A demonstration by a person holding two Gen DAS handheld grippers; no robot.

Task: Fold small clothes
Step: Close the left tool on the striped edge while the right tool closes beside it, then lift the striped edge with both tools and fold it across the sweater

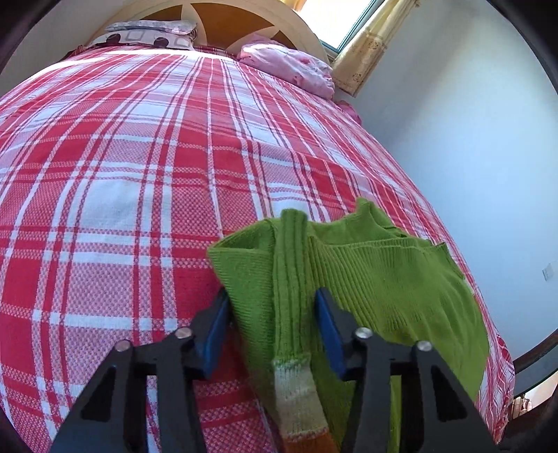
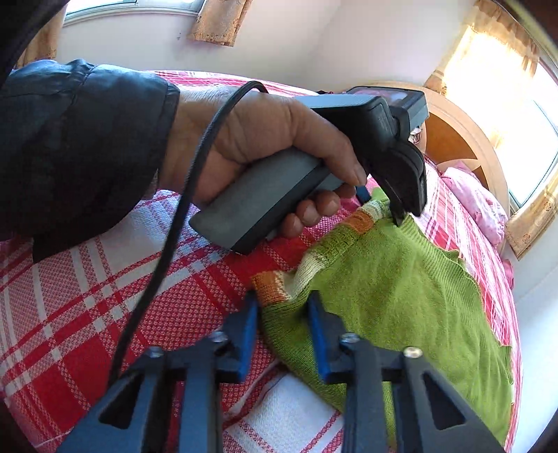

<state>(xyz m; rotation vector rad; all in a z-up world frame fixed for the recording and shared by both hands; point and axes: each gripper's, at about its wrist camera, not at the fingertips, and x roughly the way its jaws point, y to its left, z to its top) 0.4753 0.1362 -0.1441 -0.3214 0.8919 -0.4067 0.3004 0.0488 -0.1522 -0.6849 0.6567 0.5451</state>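
The fingers of the left gripper (image 1: 272, 313) and the right gripper (image 2: 282, 317) are closed on the green sweater (image 2: 401, 278); a fold is being started, so both corners must be lifted together.

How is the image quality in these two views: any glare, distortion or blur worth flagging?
Left wrist view: strong fisheye bulge across the plaid bedspread, dark vignette in the corners, window at the top blown out, green sweater sharp. Right wrist view: window at the right overexposed with washed-out curtains, the hand close and large, no motion blur.
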